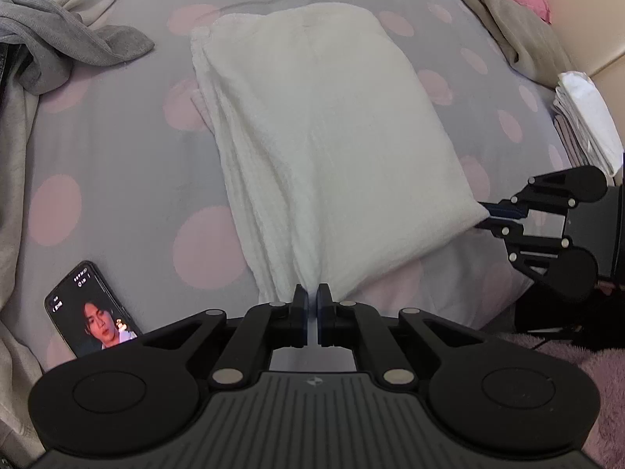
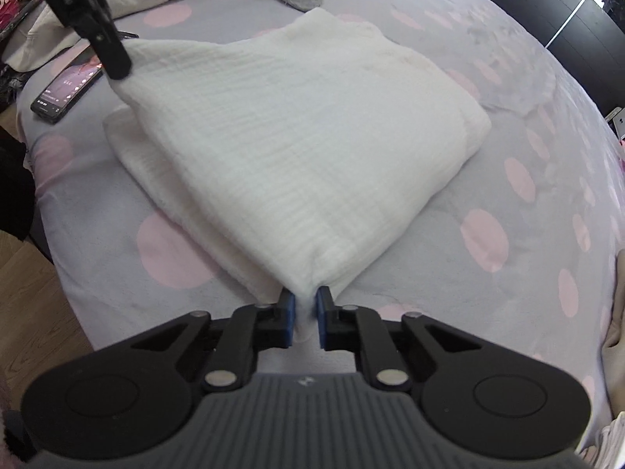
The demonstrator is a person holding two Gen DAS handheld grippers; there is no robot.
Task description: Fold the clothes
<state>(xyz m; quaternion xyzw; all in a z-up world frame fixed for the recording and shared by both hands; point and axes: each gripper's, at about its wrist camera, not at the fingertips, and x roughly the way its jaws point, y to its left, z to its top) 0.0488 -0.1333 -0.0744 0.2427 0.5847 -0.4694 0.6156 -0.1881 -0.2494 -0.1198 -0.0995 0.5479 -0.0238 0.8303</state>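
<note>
Grippers (image 1: pixel 312 305) (image 2: pixel 304 312) pinching white garment (image 1: pixel 320 125) corners

Phone (image 1: pixel 91 308) btm hidden by tool.

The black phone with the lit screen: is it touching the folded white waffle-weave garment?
Apart. The left wrist view shows spotted grey bedding between phone and garment.

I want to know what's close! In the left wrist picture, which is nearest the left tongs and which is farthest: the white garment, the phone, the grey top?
1. The white garment: pinched in the left tongs, straight ahead.
2. The phone: beside them on the left, on the spotted bedspread.
3. The grey top: far off, upper left.
</note>
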